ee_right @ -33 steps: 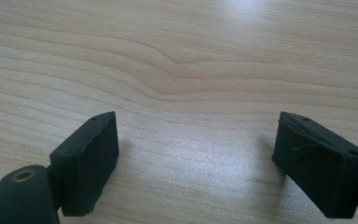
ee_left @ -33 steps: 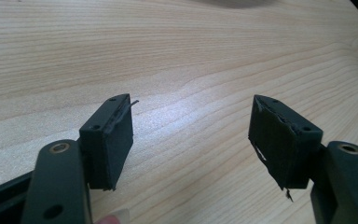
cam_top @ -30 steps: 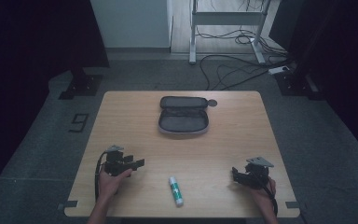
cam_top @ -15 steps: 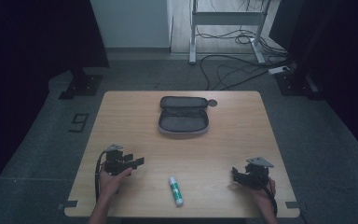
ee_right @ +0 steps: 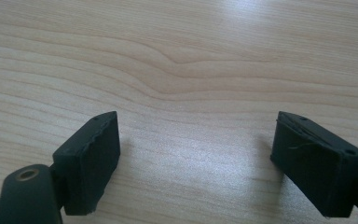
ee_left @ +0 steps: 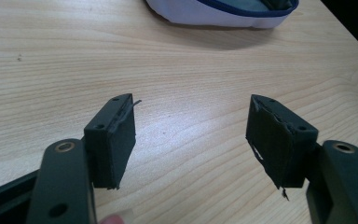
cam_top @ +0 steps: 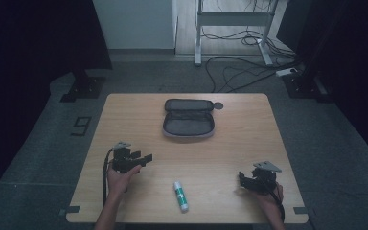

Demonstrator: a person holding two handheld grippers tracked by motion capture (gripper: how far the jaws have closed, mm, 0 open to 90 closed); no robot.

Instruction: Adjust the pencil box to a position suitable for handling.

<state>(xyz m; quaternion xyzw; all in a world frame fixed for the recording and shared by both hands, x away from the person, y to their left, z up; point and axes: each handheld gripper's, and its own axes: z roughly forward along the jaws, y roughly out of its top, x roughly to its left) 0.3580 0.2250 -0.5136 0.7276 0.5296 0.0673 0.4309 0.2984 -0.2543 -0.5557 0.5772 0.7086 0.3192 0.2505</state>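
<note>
White plastic glue stick [cam_top: 181, 195], green-banded, item one: it lies flat on the wooden table [cam_top: 249, 143] near your edge, between your two hands. Its long axis runs roughly away from you, tilted a little, with the far end leaning toward your left side.

Relation for the coming move: from your left gripper [cam_top: 143, 157] the stick lies toward you and to the right. From your right gripper [cam_top: 242, 178] it lies to the left at about the same depth. By my judgement the left one is slightly the nearer, though the margin is small. Its jaws point to the right across the table, so a grip across the stick's narrow width would call for bringing it back toward you and turning it.

Left gripper [ee_left: 191, 135]: jaws stand wide apart, nothing between the pads, bare wood beneath them.

Right gripper [ee_right: 196, 154]: jaws equally wide, empty, held low over bare tabletop.

Grey zip pouch [cam_top: 189, 118], item two: lies unzipped and open at the far middle of the table, well apart from the stick. Its pale rim [ee_left: 223, 11] shows beyond your left jaws.
</note>
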